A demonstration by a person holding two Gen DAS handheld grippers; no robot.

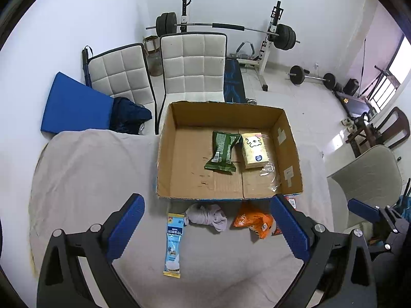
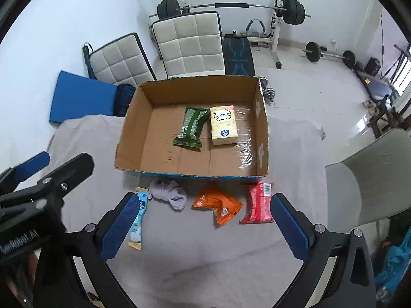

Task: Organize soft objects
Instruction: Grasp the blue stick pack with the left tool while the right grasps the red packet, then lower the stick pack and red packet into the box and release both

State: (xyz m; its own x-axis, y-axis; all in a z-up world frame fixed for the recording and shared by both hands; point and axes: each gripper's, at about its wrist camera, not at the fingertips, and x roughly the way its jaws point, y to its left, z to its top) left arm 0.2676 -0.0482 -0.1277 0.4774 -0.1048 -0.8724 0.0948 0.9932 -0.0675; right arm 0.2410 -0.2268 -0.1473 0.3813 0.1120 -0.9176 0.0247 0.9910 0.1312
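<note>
Here both hand-held grippers, left hand-held gripper (image 1: 205,228) and right hand-held gripper (image 2: 203,220), gape empty.

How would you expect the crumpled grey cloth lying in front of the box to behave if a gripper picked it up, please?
The grey cloth is bunched in loose folds, so it would probably droop and unfurl. It looks thin, so likely light. It should not roll.

You are looking at an open-topped cardboard box (image 2: 133,133), so a gripper can drop in from above. Its left half is lying bare, while the green packet (image 2: 191,128) and yellow tissue pack (image 2: 223,125) are crowding the right half. In front, the blue sachet (image 1: 174,241), grey cloth (image 2: 169,193), orange packet (image 2: 218,204) and red packet (image 2: 258,202) are lining the near wall with narrow gaps between them. The cloth-covered bench (image 1: 84,169) left of the box is lying free.
</note>
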